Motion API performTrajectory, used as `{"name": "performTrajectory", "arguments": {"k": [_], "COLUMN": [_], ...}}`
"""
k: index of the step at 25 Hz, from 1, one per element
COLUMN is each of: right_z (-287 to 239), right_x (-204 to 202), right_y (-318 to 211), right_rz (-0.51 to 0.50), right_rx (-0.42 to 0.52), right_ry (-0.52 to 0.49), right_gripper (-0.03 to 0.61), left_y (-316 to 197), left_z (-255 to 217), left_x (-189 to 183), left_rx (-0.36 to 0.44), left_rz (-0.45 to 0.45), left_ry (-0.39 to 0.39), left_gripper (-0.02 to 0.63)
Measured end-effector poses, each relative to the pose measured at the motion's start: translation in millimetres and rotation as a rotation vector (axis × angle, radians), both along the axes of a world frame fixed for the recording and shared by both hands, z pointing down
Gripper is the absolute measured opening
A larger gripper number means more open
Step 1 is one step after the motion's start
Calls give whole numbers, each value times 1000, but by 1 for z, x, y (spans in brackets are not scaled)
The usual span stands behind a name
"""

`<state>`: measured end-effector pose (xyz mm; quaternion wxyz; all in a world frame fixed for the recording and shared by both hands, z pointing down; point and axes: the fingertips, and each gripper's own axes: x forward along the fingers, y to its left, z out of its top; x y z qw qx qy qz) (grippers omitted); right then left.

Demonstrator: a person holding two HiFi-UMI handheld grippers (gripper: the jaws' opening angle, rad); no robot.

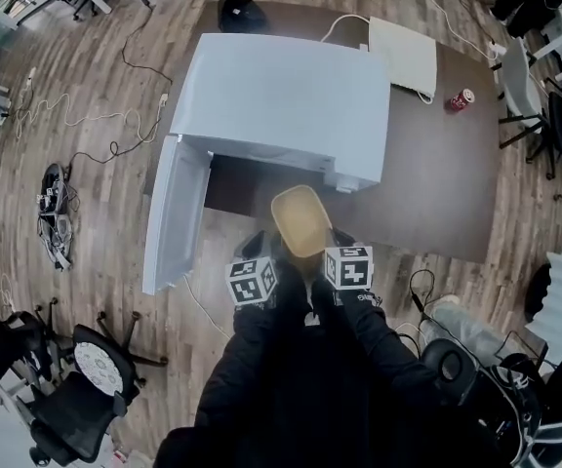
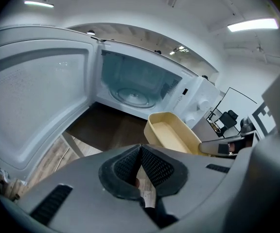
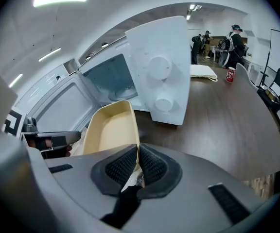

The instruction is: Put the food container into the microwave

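A white microwave stands on a brown table, its door swung open to the left. Through the opening, the left gripper view shows the cavity with its glass turntable. An empty yellow food container hangs in the air just in front of the microwave, over the table's near edge. My right gripper is shut on the container's near rim. My left gripper is shut with nothing in it, just left of the container.
A red can and a flat white pad lie on the table behind the microwave. Cables trail over the wooden floor at the left. Office chairs stand near my legs. People stand far off across the room.
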<state>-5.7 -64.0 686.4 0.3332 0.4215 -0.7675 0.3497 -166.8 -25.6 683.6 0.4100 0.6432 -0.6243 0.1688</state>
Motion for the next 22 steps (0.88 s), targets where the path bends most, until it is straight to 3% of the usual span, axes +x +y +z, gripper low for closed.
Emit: {"name": "performTrajectory", "arguments": {"k": [11, 22], "right_z": [-6, -1], "right_x": [-95, -129], "right_y": [-59, -128], "right_rz": [89, 202], "right_rx": [25, 73], "right_ry": [-39, -66], "right_gripper": [37, 37], "left_y": [-50, -104], "left_z": [3, 12], "left_x": [-70, -94], "left_rx": [17, 39], "left_rz": [32, 47], "left_ry": [2, 12], "left_gripper": [34, 34]}}
